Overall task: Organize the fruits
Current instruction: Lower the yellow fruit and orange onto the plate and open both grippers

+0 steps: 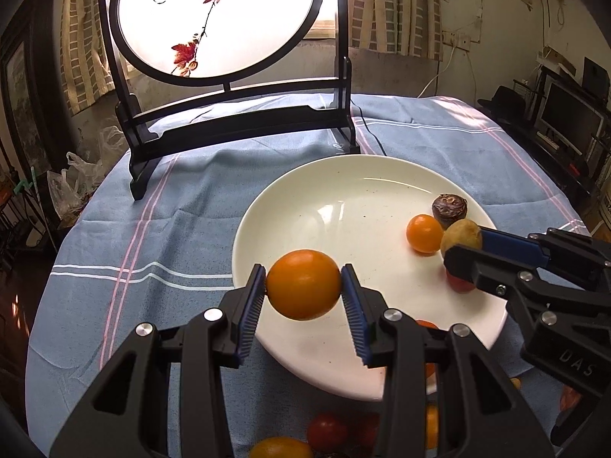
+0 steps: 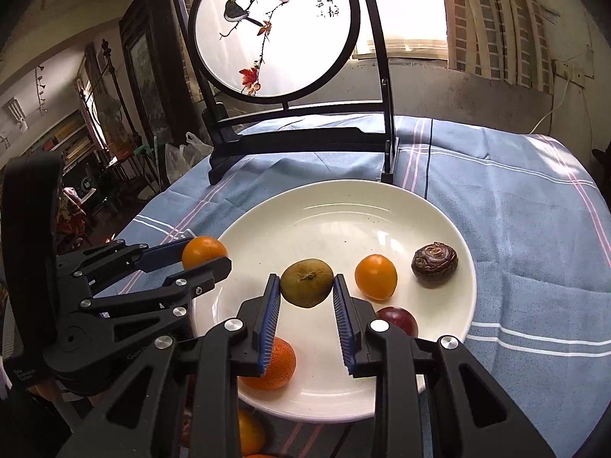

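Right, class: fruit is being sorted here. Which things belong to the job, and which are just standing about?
Job: left gripper holding orange fruit; right gripper holding greenish-brown fruit; white plate.
Standing about: bird-painted screen; blue cloth; plastic bags.

Sunlit curtained window (image 1: 385, 4), stained wall (image 2: 439, 87), dark television (image 1: 569, 114) at the side.

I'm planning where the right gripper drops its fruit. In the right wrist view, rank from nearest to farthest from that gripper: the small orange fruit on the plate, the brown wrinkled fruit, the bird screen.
1. Small orange fruit, just right of the right gripper.
2. Brown wrinkled fruit, farther right, near the plate edge.
3. Bird screen, standing behind the plate.
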Demonstrator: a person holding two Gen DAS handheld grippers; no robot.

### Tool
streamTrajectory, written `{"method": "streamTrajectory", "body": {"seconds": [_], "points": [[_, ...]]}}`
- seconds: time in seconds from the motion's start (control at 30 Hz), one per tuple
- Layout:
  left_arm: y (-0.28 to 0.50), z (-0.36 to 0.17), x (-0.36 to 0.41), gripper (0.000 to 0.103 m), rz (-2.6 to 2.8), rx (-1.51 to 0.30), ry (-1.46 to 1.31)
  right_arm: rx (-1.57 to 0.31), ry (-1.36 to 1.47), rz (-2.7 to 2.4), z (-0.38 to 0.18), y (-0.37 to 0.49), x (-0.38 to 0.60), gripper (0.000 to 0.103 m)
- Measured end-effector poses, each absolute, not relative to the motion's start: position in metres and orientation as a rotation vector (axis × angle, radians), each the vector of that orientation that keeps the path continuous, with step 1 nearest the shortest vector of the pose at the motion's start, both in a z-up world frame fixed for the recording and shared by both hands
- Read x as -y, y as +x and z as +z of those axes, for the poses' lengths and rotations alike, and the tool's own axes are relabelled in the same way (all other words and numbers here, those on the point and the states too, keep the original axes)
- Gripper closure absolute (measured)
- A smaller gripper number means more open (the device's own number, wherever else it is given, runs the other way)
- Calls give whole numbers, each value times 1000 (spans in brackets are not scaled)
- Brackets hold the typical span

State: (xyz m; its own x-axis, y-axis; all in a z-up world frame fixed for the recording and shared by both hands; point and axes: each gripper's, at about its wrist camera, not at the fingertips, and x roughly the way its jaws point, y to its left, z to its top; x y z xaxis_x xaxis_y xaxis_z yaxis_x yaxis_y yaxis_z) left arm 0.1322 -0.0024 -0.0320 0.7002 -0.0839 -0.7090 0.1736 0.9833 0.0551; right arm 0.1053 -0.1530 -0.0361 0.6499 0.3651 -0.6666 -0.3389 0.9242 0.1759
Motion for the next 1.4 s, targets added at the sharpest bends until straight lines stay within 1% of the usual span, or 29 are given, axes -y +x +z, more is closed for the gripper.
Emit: {"method": "streamTrajectory", "body": {"seconds": [0.33, 0.57, 0.6, 0.63, 0.67, 0.73, 0.83, 0.9, 0.93, 1.0, 1.07, 1.1, 1.13, 1.17, 1.3, 1.4], "points": [[139, -27, -19, 63, -119, -786, 61, -721, 74, 370, -22, 106, 175, 74], [137, -42, 7, 63, -168, -821, 137, -752, 49, 381, -32, 109, 165, 74], [138, -44, 10, 61, -171, -826, 144, -753, 49, 380, -31, 108, 165, 72], [138, -46, 11, 55, -165, -823, 149, -751, 49, 379, -31, 108, 165, 64], [138, -46, 11, 50, -158, -817, 153, -748, 45, 377, -31, 107, 165, 57], [137, -46, 9, 49, -156, -813, 148, -744, 34, 369, -32, 107, 165, 56], [137, -44, 6, 41, -144, -804, 135, -753, 30, 364, -36, 108, 164, 55], [136, -43, 7, 41, -145, -797, 144, -755, 22, 361, -37, 107, 163, 53], [135, -43, 7, 41, -146, -796, 146, -753, 20, 359, -37, 107, 163, 49], [134, -43, 7, 41, -150, -793, 148, -742, 19, 346, -36, 106, 164, 40], [133, -42, 8, 40, -148, -787, 155, -713, 27, 321, -33, 103, 166, 22], [132, -42, 8, 39, -148, -783, 155, -688, 40, 302, -30, 102, 169, 17], [132, -41, 7, 38, -149, -780, 155, -663, 55, 285, -27, 100, 172, 7], [131, -40, 7, 36, -147, -775, 156, -639, 75, 272, -24, 98, 176, 4], [128, -38, 6, 33, -142, -754, 168, -562, 134, 234, -11, 92, 187, 4], [125, -35, 7, 33, -144, -737, 179, -463, 157, 259, -2, 81, 195, 4]]}}
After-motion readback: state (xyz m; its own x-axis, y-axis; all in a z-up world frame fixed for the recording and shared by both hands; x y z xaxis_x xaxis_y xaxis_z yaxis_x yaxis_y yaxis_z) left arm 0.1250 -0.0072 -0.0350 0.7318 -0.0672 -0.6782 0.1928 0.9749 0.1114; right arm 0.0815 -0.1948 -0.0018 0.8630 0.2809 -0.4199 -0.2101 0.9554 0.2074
